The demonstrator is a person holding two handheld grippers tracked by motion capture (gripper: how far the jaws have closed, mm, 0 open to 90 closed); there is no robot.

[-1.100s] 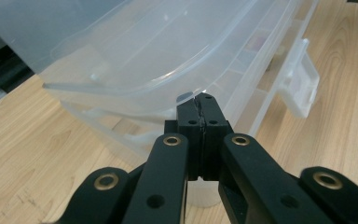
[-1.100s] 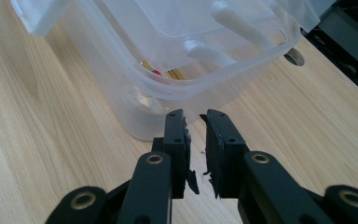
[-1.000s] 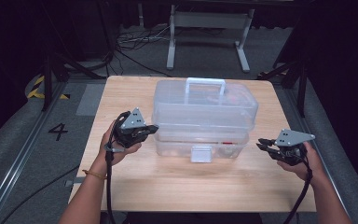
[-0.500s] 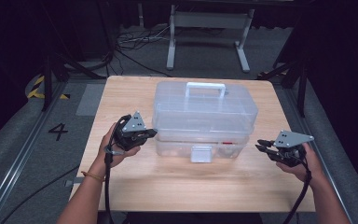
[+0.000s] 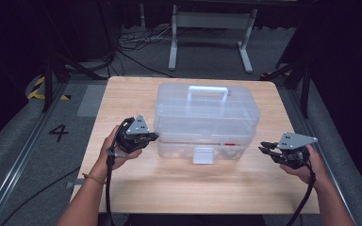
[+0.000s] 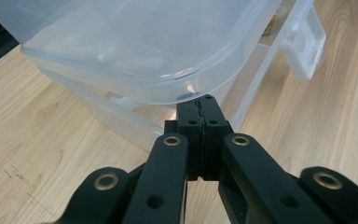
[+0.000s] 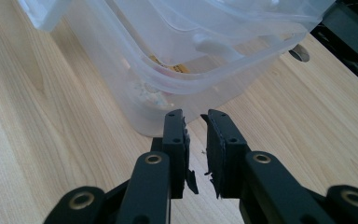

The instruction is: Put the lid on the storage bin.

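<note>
A clear plastic storage box [image 5: 207, 113] with a white handle [image 5: 208, 92] and a front latch [image 5: 202, 155] stands in the middle of the wooden table [image 5: 122, 94]. My left gripper [image 5: 154, 137] is at the box's front left corner. In the left gripper view the left gripper [image 6: 201, 100] is shut with nothing between its jaws, and its tips sit just under the lid's rim [image 6: 121, 70]. My right gripper [image 5: 263, 148] hovers a little right of the box's front right corner. It [image 7: 196, 116] is slightly open and holds nothing, close to the box wall [image 7: 140, 93].
A metal stand [image 5: 212, 28] and loose cables [image 5: 132, 42] lie on the floor behind the table. A floor mark "4" [image 5: 59, 133] is to the left. The table has a round hole [image 7: 299, 52] beyond the box.
My left gripper has slid slightly down and nearer along the box's left corner. The right gripper has barely moved.
</note>
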